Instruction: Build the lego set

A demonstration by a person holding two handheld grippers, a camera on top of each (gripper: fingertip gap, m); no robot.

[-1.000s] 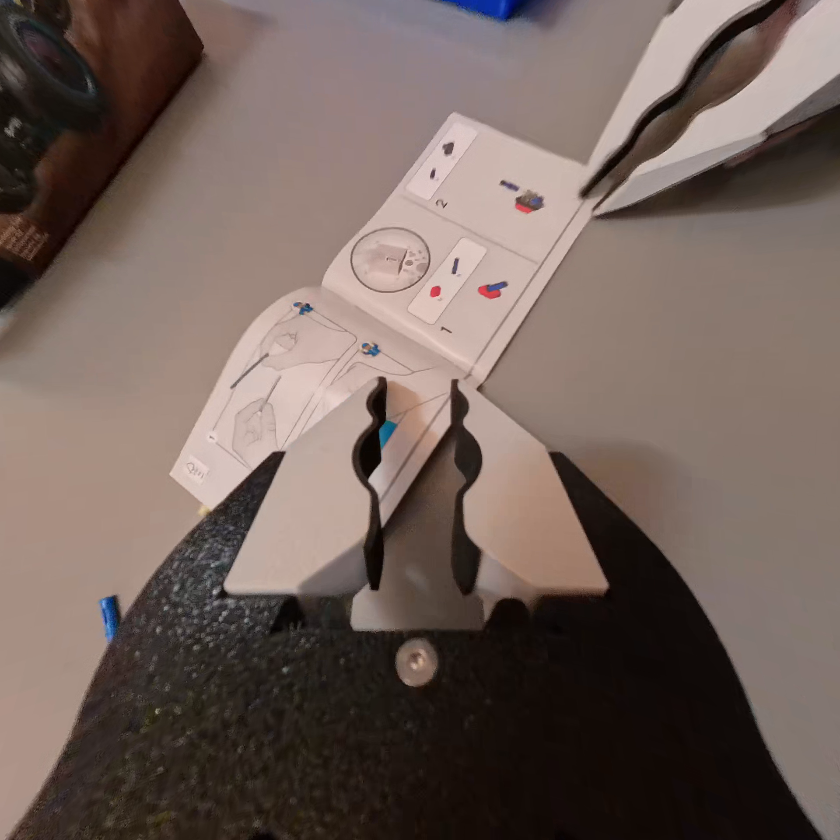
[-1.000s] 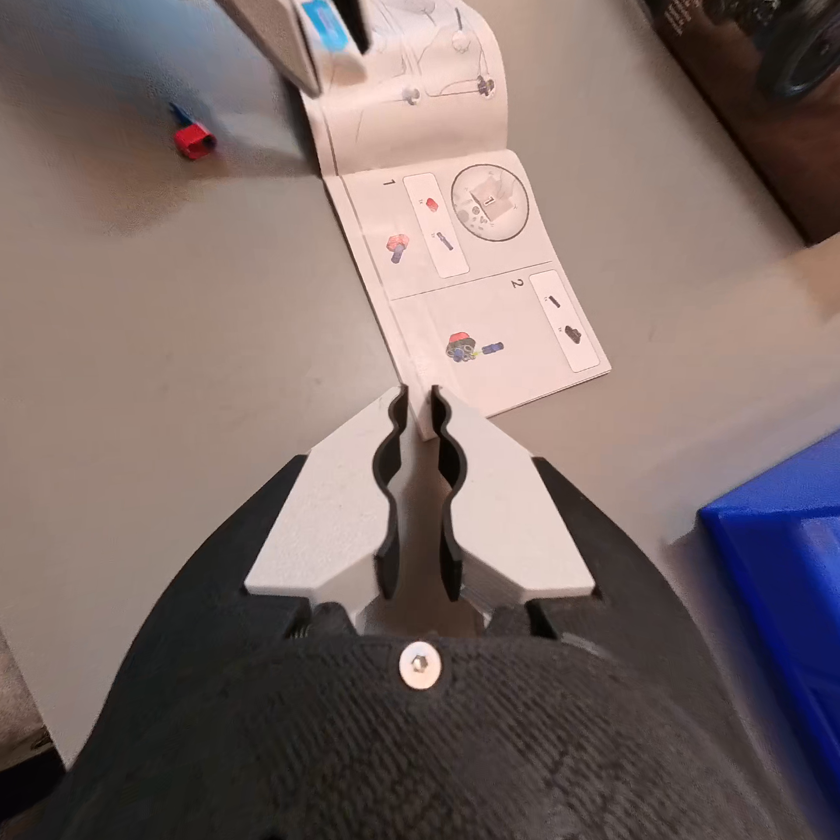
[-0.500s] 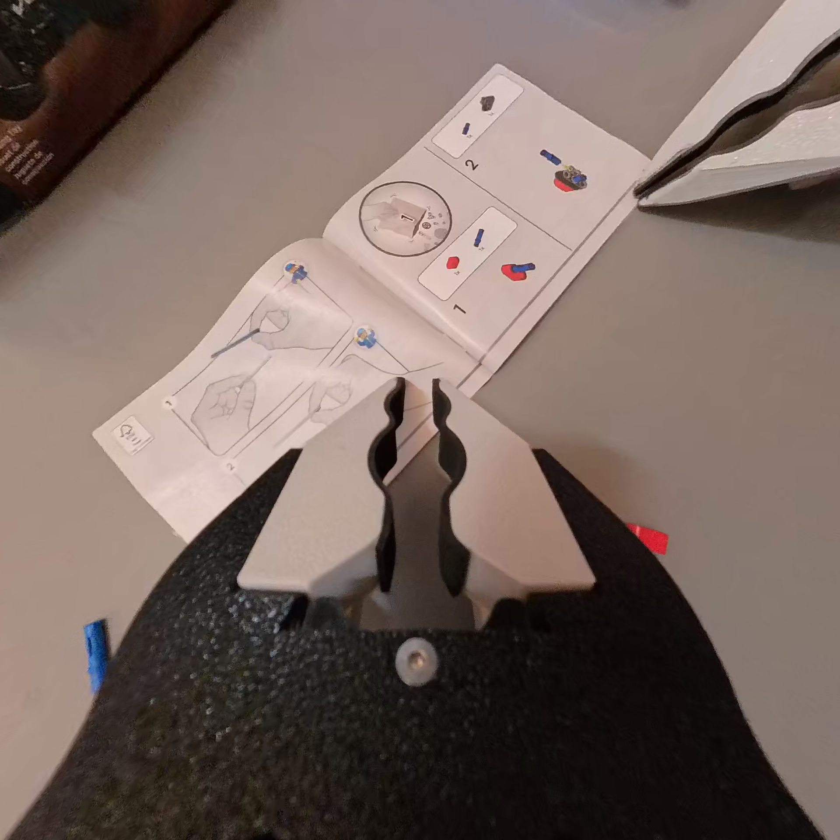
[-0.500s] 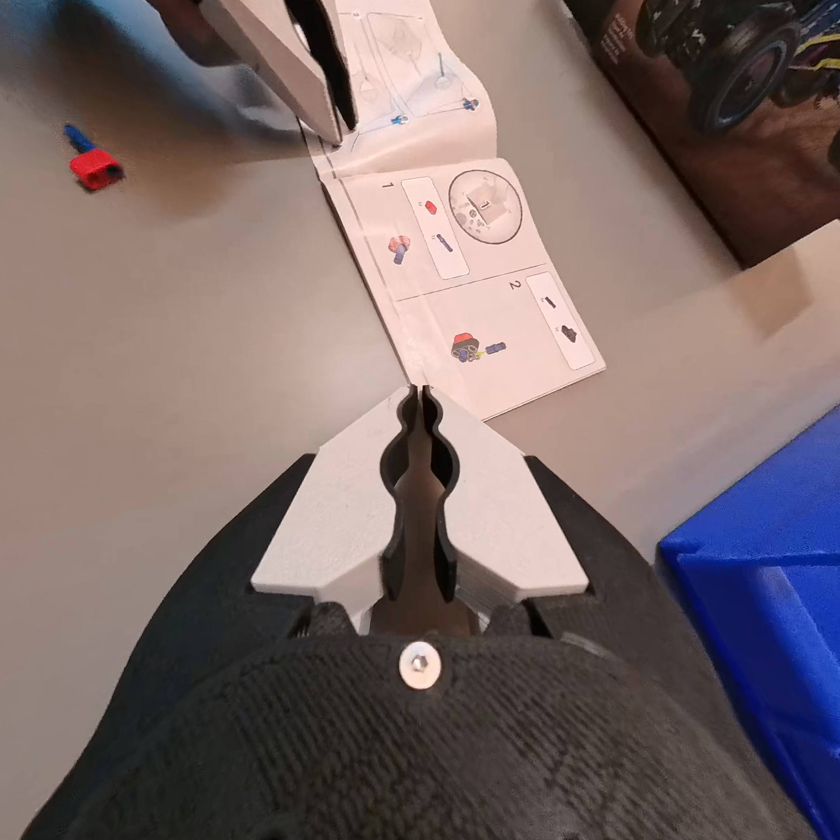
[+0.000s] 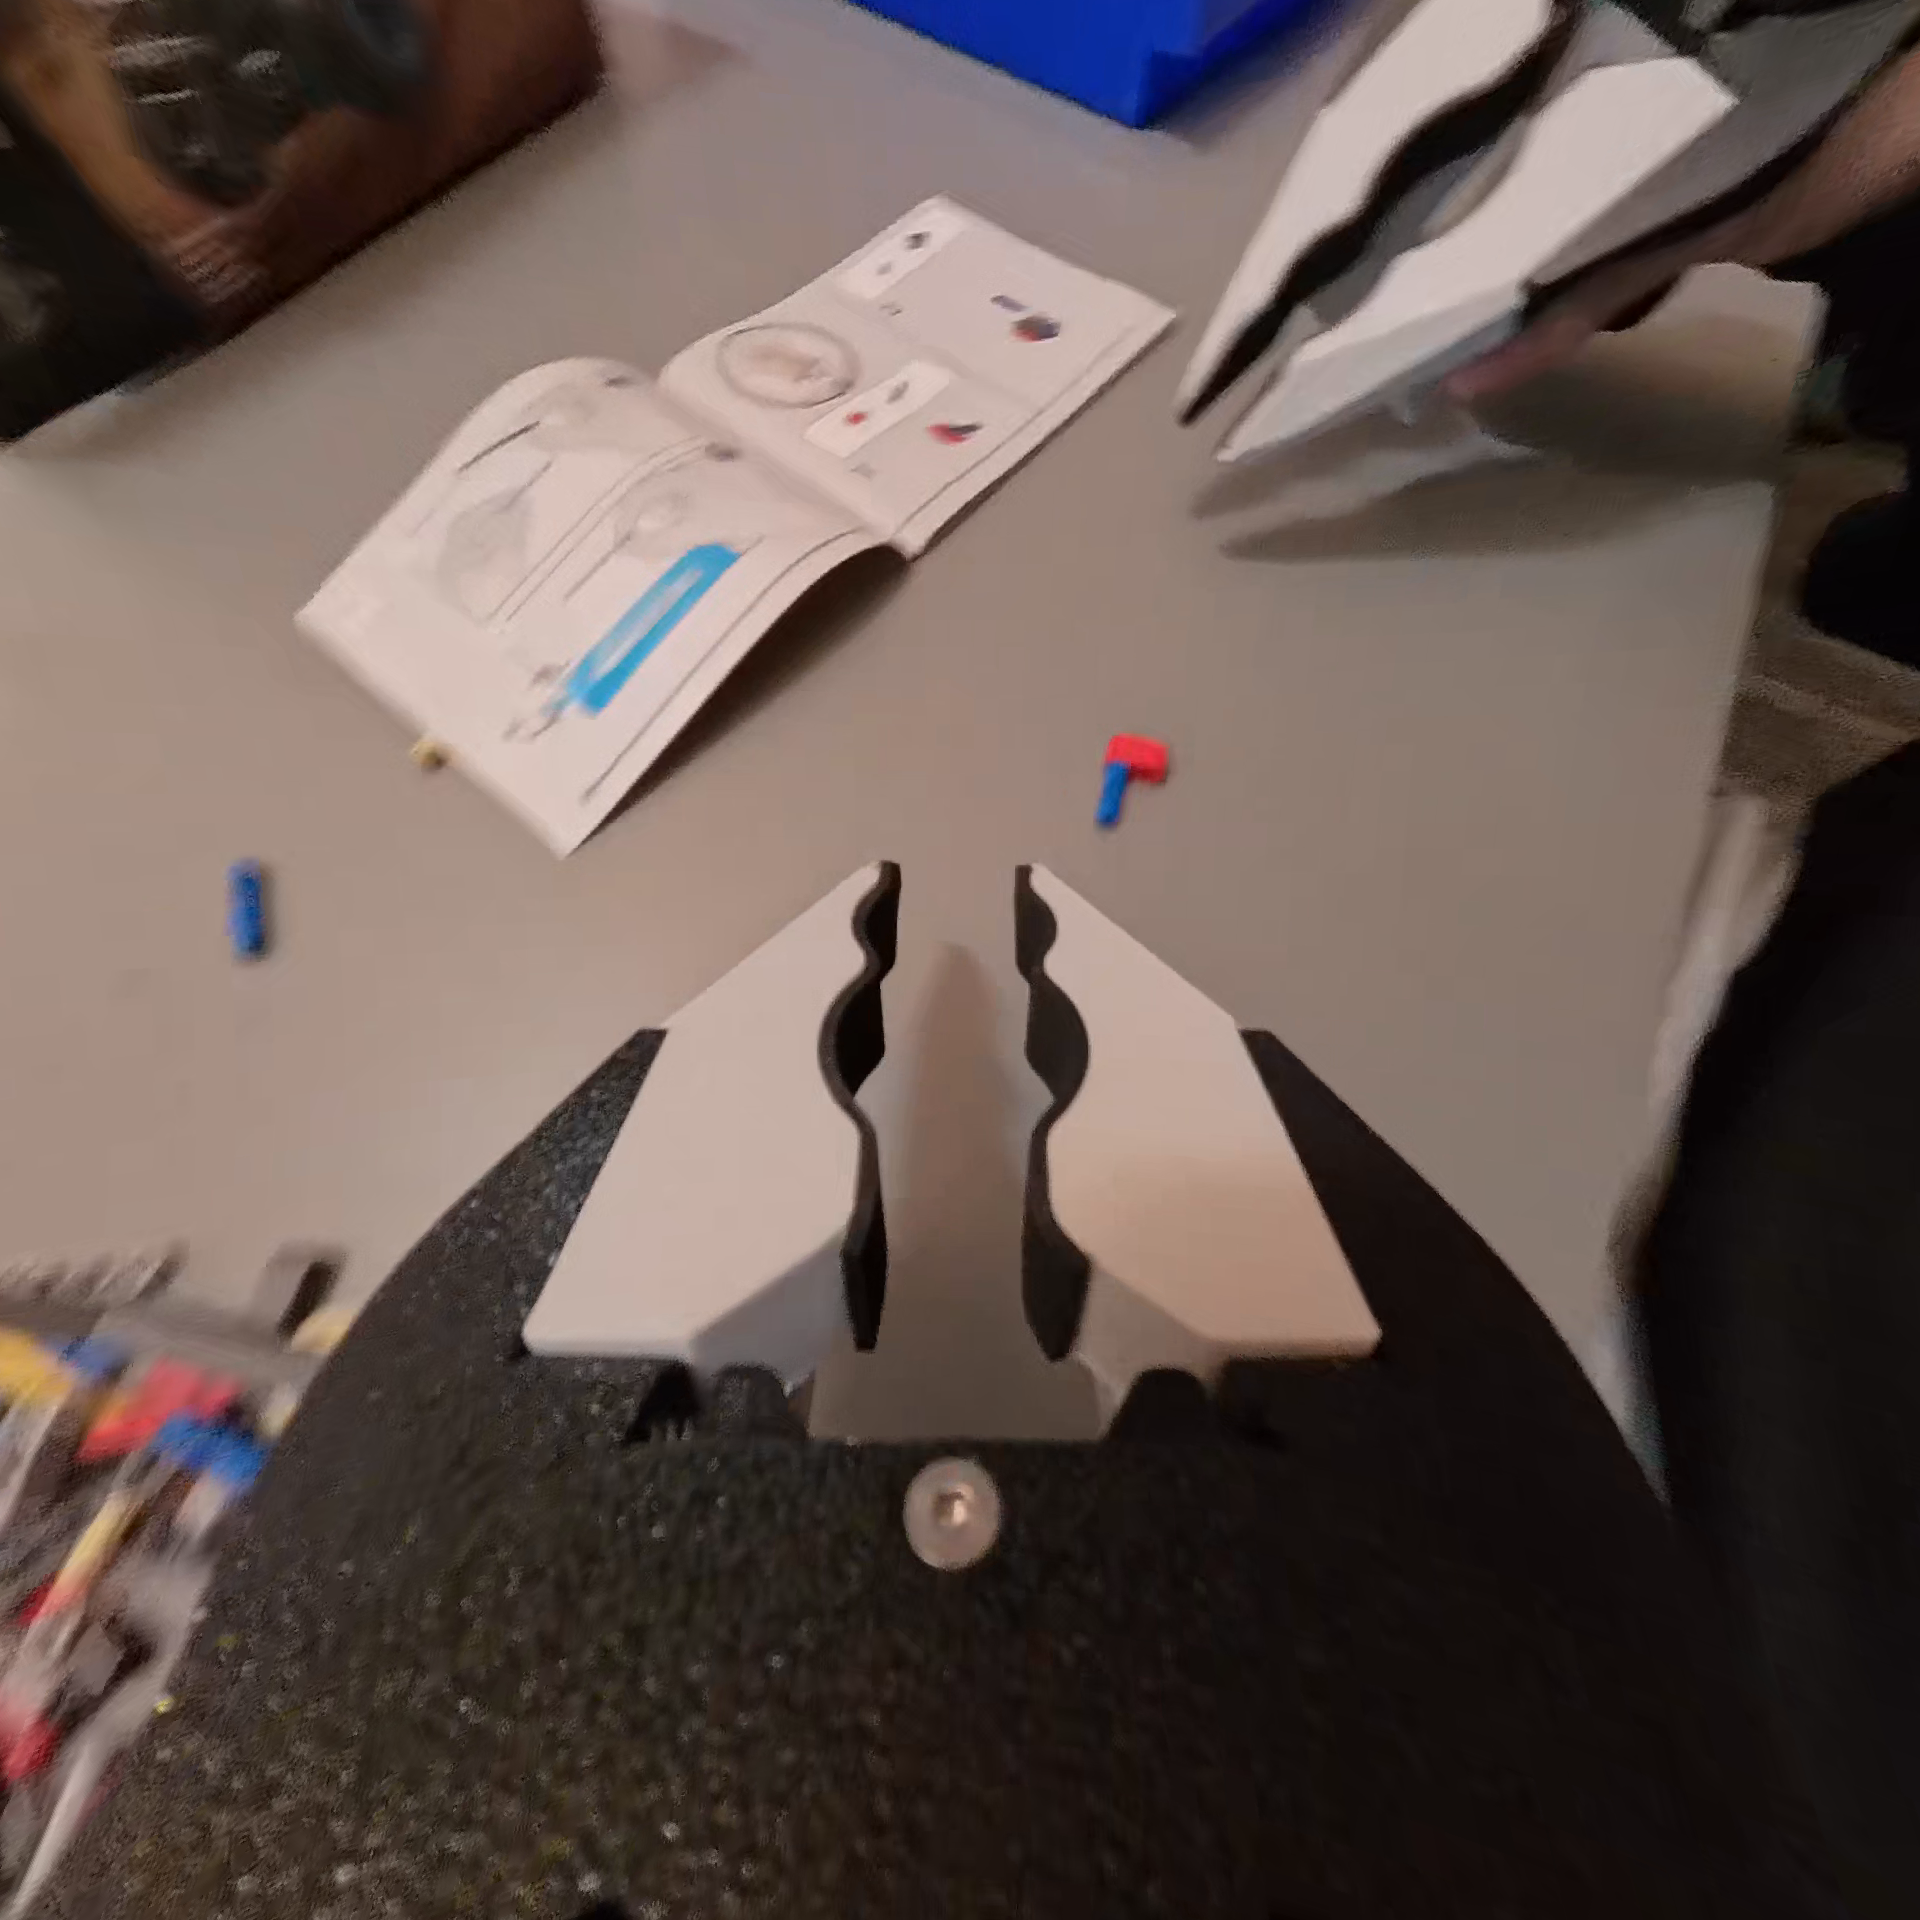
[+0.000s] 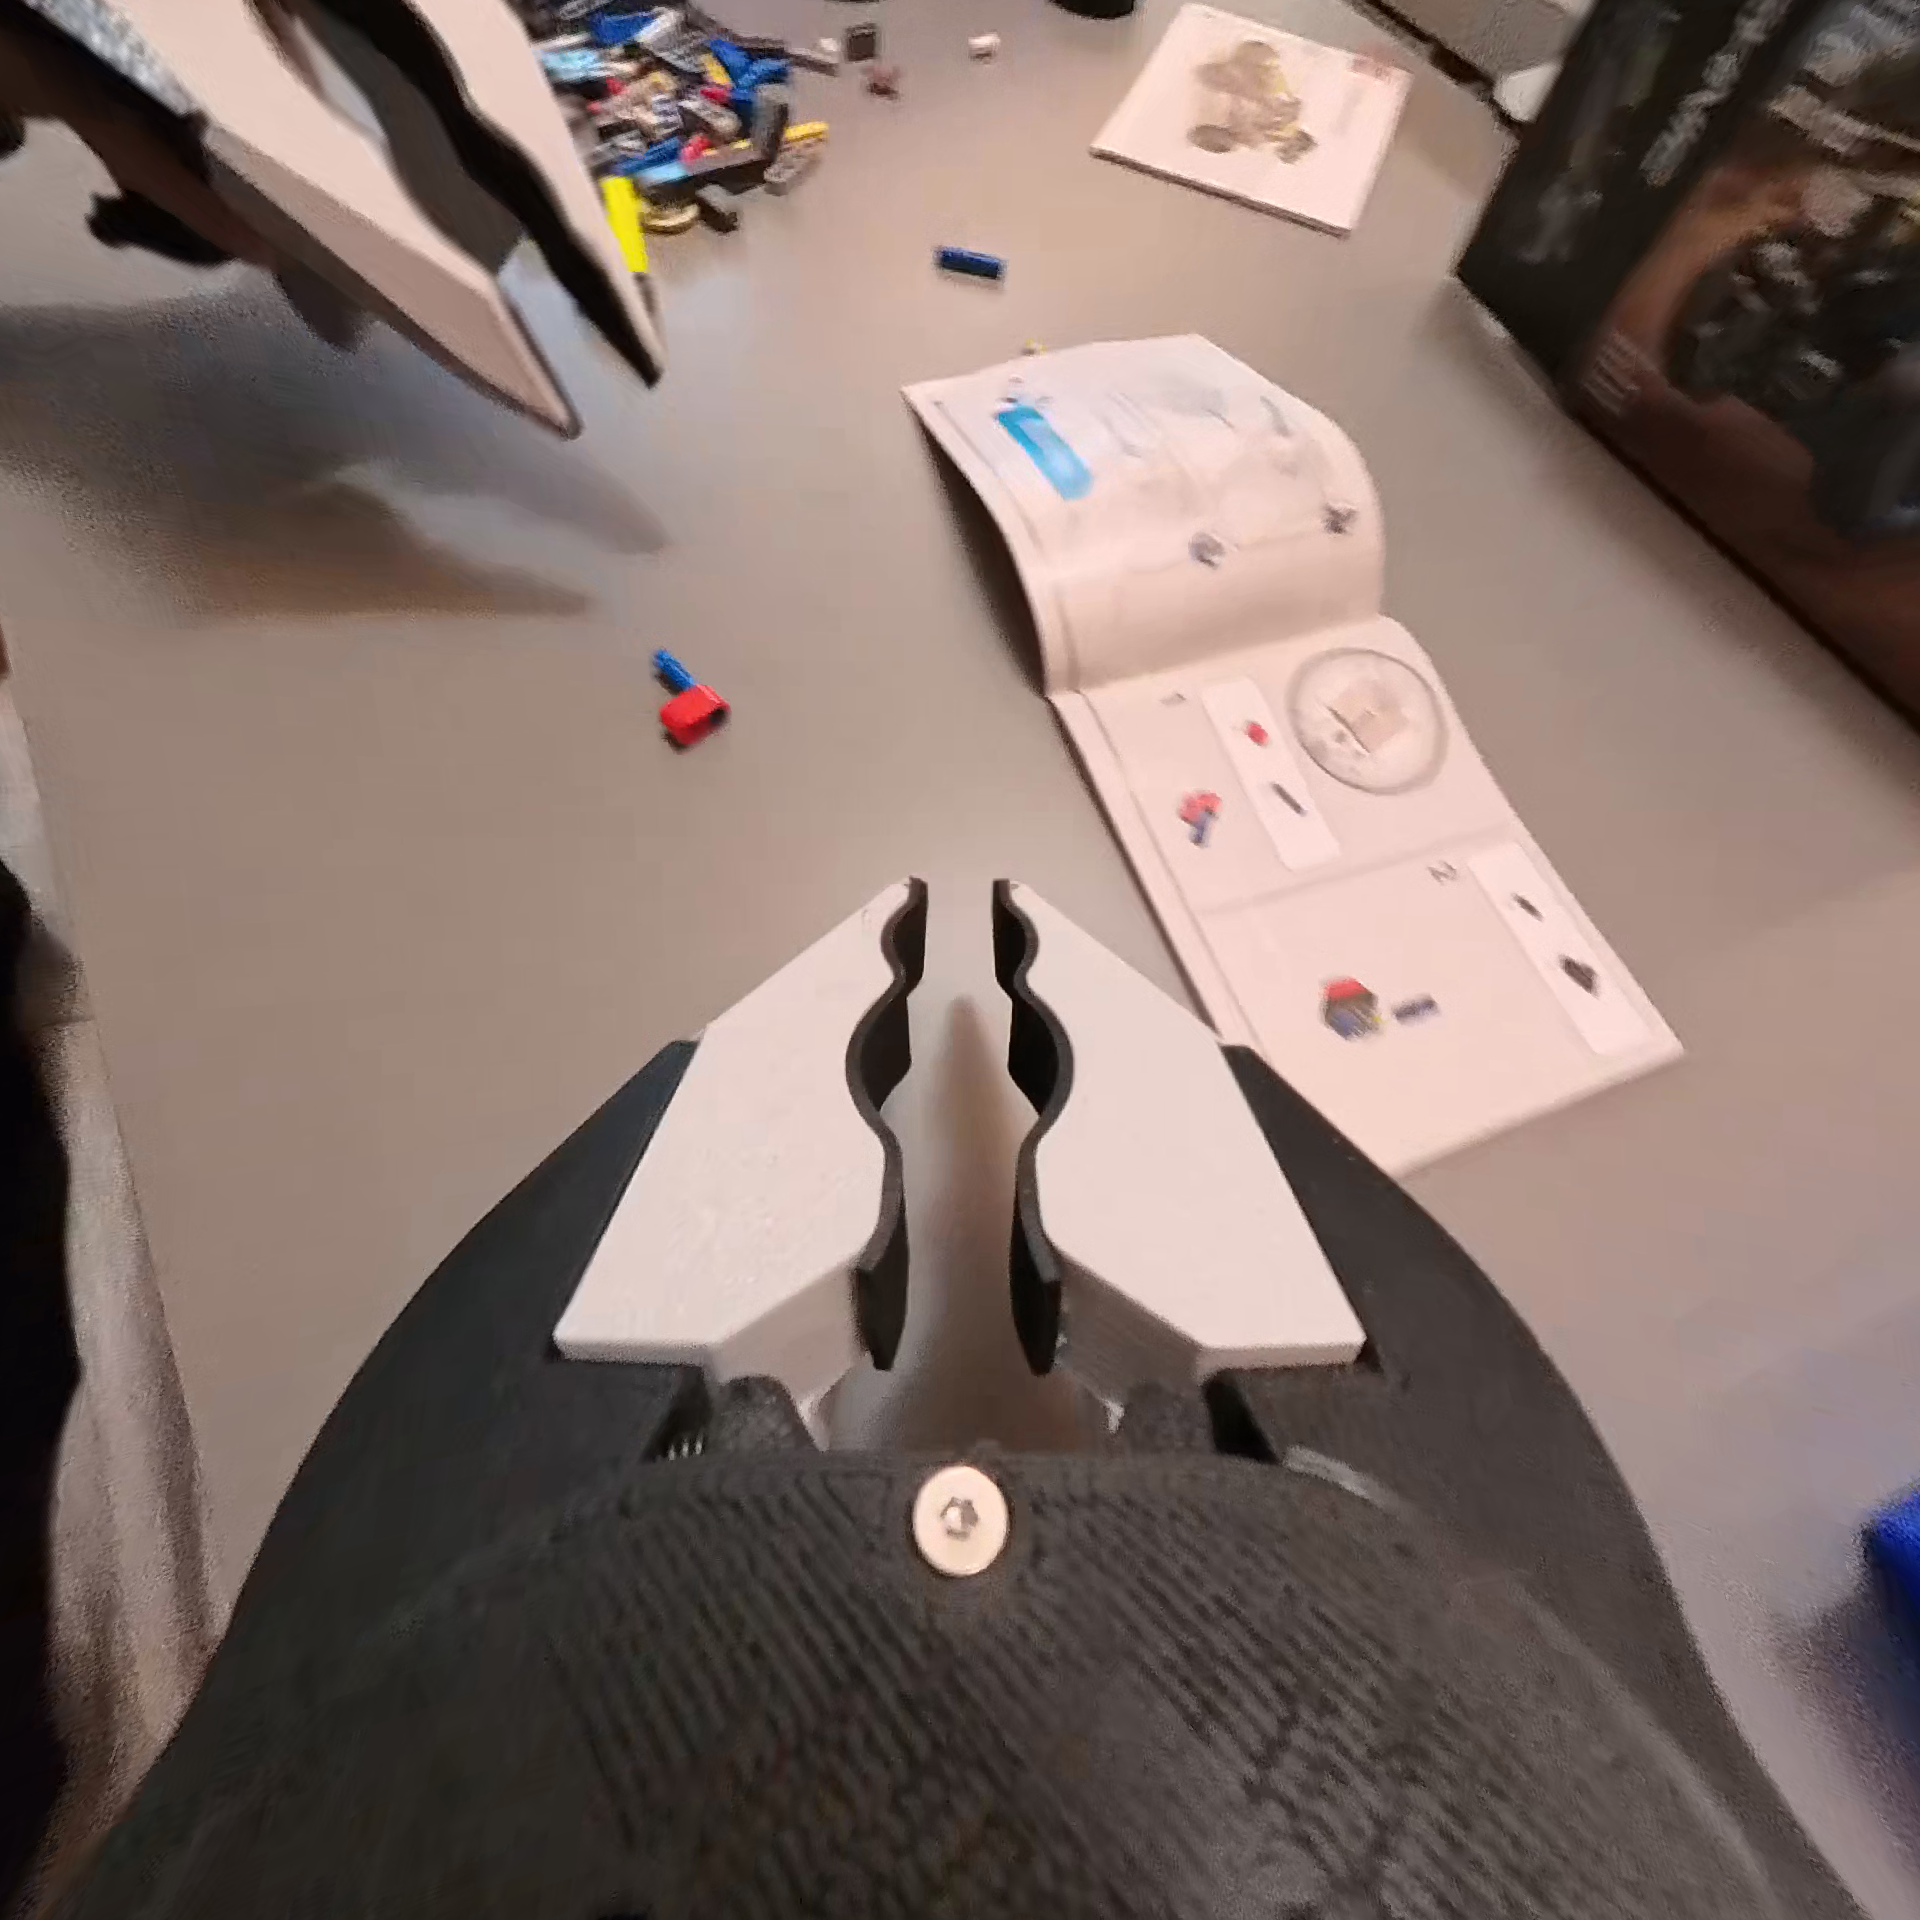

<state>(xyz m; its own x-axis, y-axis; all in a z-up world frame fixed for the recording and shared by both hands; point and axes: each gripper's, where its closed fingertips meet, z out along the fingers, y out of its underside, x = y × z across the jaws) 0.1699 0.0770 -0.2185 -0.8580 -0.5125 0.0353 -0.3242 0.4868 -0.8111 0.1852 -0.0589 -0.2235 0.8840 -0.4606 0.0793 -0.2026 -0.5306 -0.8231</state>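
- Grey table (image 6: 364, 935) carries all parts; its surface is matte and uniform.
- Left gripper (image 5: 956, 883): held above the table, jaws parted with a clear gap, nothing between them.
- Right gripper (image 6: 958, 894): held above the table, jaws parted by a narrow gap, nothing between them.
- Instruction booklet (image 6: 1247, 727): lies open on the table, one page curling upward, just beside the right gripper's tips in the right wrist view.
- Red-and-blue assembly (image 6: 688, 698): a small red piece with a blue pin fitted into it, lying on bare table between the two grippers and apart from the booklet.
- Loose blue pin (image 6: 968, 262): lies alone on the table near the booklet's far corner.
- Pile of lego pieces (image 6: 675, 104): mixed colours, at the far end of the table in the right wrist view, behind the left gripper.
- Second booklet (image 6: 1257, 125): closed, flat, near the pile.
- Dark set box (image 6: 1714, 260): stands at the table's edge beside the open booklet.
- Blue bin (image 5: 1122, 42): partly visible at the frame edge.
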